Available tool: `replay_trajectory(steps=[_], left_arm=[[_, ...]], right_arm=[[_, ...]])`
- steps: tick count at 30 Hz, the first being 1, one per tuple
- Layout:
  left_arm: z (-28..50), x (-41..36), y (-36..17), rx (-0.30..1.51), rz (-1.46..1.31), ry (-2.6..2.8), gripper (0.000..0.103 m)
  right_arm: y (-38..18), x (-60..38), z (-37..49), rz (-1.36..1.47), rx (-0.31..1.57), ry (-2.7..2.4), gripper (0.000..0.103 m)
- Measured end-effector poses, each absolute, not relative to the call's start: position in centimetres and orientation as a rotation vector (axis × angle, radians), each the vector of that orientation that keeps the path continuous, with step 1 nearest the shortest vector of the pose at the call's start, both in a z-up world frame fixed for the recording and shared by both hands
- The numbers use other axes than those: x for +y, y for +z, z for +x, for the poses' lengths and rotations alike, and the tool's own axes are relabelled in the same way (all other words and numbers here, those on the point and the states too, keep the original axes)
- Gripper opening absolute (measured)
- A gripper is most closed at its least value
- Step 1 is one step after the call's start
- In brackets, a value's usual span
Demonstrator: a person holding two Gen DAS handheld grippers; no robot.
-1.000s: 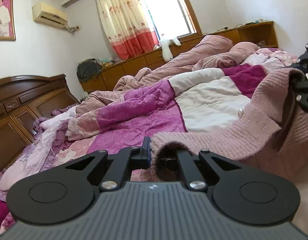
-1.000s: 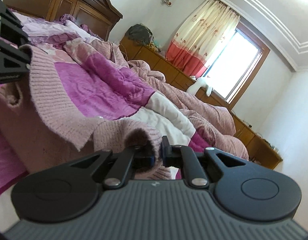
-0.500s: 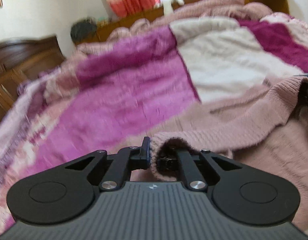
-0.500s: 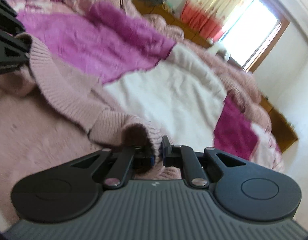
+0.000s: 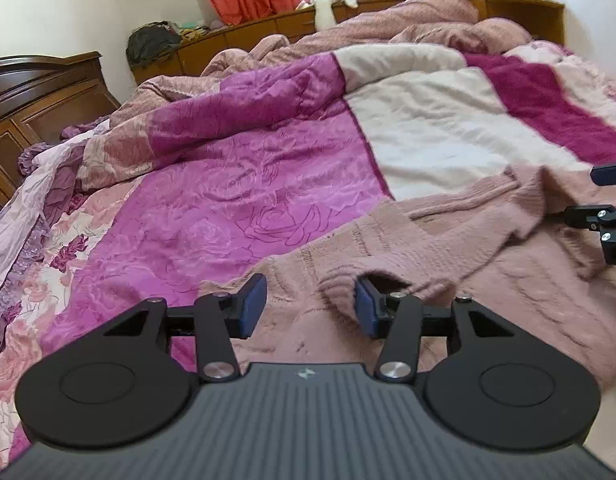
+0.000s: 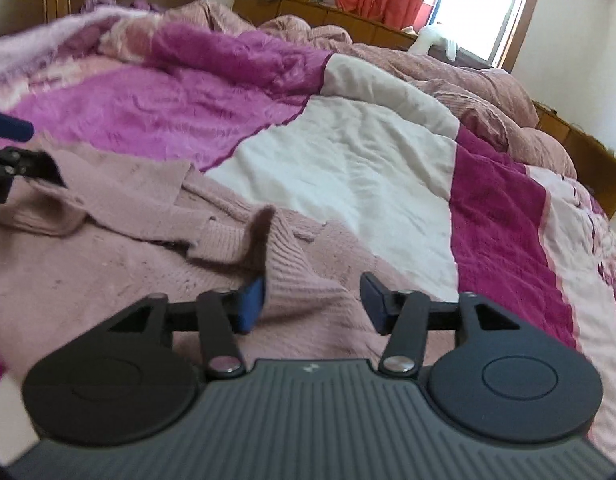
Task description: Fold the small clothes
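A pink knitted sweater (image 5: pixel 448 248) lies on the bed quilt (image 5: pixel 236 184), its upper edge folded over onto the body. My left gripper (image 5: pixel 310 310) is open just above the sweater's left edge, with a knit fold resting by its right pad. My right gripper (image 6: pixel 312 300) is open over the sweater (image 6: pixel 128 240), a raised knit fold touching its left pad. Each gripper also shows at the edge of the other view: the right one (image 5: pixel 604 216), the left one (image 6: pixel 8 148).
The quilt has magenta, white and floral pink panels (image 6: pixel 348 152). A dark wooden headboard (image 5: pixel 36 92) stands at the left. Low wooden cabinets (image 5: pixel 268 32) and a curtained window run along the far wall. Rumpled pink bedding (image 5: pixel 428 20) lies at the far side.
Both grippers came down to the bed holding the sweater's edge, then opened and let it go. The sweater now lies flat with the edge folded over.
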State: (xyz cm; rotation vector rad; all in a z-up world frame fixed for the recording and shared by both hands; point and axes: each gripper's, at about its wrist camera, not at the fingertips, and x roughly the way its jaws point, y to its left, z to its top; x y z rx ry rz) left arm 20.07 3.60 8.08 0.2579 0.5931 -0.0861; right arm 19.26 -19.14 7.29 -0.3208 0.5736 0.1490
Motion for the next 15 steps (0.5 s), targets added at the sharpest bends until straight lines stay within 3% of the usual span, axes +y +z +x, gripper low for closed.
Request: replay_trajectory(steps=[8,15], left_arm=[[15.6,3.2,10.1,0.578,0.264,-0.198,0.056],[16.5,0.5,7.1,0.641,0.323,-0.261,0.056]], right_arm=[[7.9,-21.4,15.6,-0.311,0.562,0.193,0.055],[6.9,-21.5,15.2,-0.359,0.572,0.226,0.055]])
